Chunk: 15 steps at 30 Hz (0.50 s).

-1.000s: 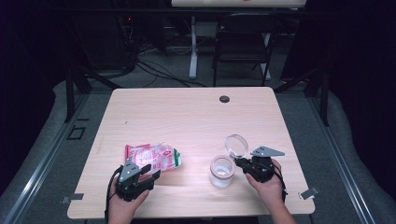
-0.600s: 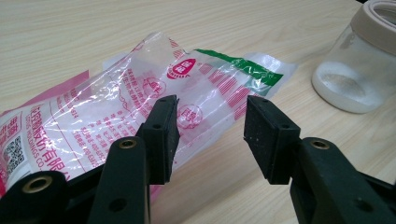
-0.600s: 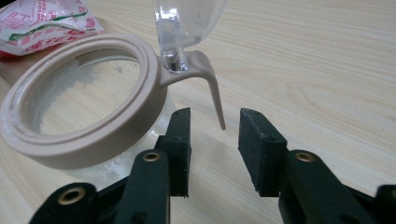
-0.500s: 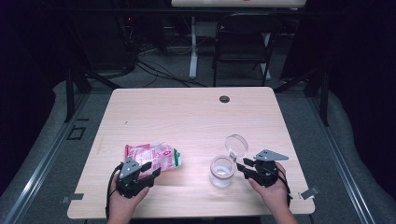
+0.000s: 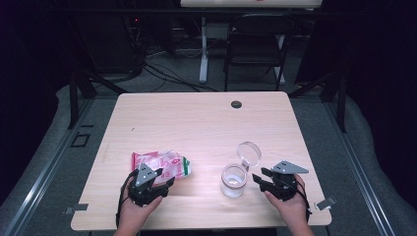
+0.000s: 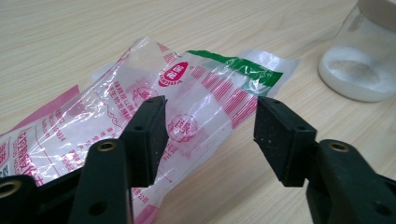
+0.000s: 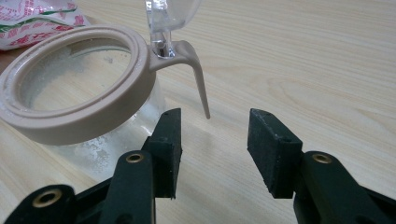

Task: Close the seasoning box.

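A crinkled clear plastic bag (image 5: pixel 164 164) (image 6: pixel 205 88) with pink, red and green print lies flat on the table's near left. My left gripper (image 5: pixel 163 181) (image 6: pixel 210 105) stands open over its near edge. The jaws have just been opening, with the bag under and between them, and the pads are off it. A glass jar (image 5: pixel 233 179) (image 7: pixel 70 116) with a beige rim holds some white powder. Its clear lid (image 5: pixel 249 153) is flipped up. My right gripper (image 5: pixel 259 176) (image 7: pixel 214 116) stands open just right of the jar. Its jaws have just been opening and hold nothing. The rim's beige tab (image 7: pixel 198 79) is just ahead of them.
The wooden table (image 5: pixel 196 128) has a black round grommet (image 5: pixel 236 104) near its far edge. A dark chair (image 5: pixel 255 44) and floor cables lie beyond the table. The jar (image 6: pixel 359 65) stands to the right of the bag (image 7: pixel 37 16).
The right gripper's jaws have spread wide beside the jar and eased slightly off it. The left gripper's jaws have widened over the bag. Bag and jar have stayed put.
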Each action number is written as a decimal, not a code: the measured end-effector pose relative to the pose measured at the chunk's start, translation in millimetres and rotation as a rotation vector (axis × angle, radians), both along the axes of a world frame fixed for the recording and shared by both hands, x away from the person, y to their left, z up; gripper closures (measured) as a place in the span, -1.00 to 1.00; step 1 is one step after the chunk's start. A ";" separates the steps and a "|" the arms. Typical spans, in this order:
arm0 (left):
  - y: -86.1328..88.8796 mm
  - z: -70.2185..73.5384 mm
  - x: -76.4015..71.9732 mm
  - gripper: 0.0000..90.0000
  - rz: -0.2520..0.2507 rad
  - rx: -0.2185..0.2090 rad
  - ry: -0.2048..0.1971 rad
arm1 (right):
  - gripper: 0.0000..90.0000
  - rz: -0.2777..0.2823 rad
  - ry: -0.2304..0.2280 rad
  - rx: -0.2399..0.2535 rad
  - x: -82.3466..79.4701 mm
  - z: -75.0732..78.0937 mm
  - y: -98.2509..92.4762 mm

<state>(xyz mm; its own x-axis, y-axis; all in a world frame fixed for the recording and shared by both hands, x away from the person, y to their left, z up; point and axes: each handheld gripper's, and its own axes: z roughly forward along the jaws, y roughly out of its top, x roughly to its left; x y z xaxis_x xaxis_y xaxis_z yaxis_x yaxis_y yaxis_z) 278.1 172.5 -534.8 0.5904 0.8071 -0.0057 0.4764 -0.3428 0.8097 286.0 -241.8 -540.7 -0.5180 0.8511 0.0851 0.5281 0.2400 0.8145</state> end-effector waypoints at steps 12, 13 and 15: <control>-12.6 -8.9 -0.3 -0.15 -0.022 0.117 -0.019 | 0.21 0.016 0.002 0.007 -0.8 -1.7 2.4; -13.2 -10.0 -0.1 -0.15 -0.019 0.118 -0.020 | 0.21 0.014 0.002 0.008 -1.0 -1.7 2.2; -13.4 -11.7 0.5 -0.14 -0.025 0.127 -0.015 | 0.20 0.014 0.003 0.009 -0.9 -1.5 1.2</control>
<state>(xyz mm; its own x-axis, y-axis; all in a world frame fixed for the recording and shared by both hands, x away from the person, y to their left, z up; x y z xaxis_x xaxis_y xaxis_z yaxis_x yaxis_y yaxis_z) 278.7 159.1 -546.5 0.6092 0.7861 0.1043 0.4548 -0.4541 0.7661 285.1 -240.5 -542.3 -0.5295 0.8430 0.0944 0.5269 0.2396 0.8154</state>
